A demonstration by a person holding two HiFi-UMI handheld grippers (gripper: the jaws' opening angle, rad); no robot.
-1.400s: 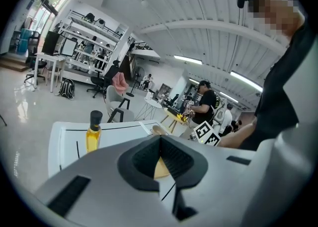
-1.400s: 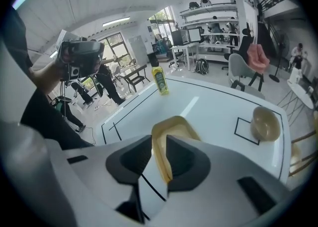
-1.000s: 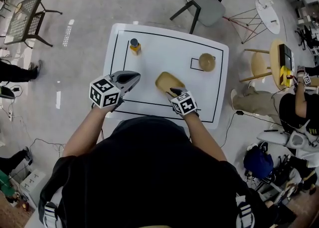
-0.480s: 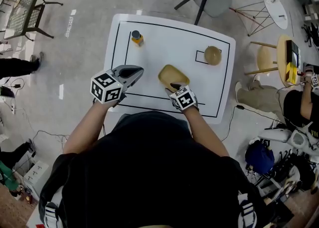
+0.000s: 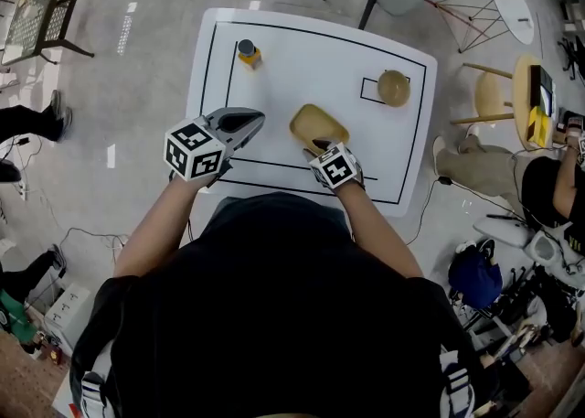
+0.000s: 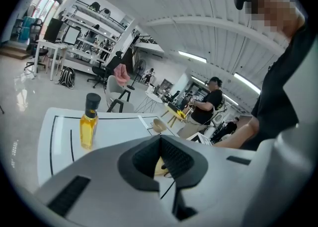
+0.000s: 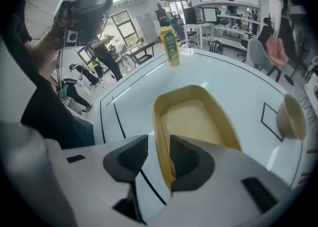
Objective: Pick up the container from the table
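**A:** Work surface?
**B:** White table (image 5: pixel 311 69) with black line markings. The yellow container (image 5: pixel 315 123) rests on it, front centre.
**A:** Left gripper (image 5: pixel 254 120)?
**B:** Held over the table's front left, apart from the container. Jaws together, nothing between them.
**A:** Right gripper (image 5: pixel 320 144)?
**B:** At the container's near end, pointing steeply down. Jaws have just been opening and stand wide. The near wall sits between them, one jaw inside, one outside.
**A:** Other items?
**B:** Wooden bowl (image 5: pixel 394 88) far right, oil bottle (image 5: pixel 247 52) far left.
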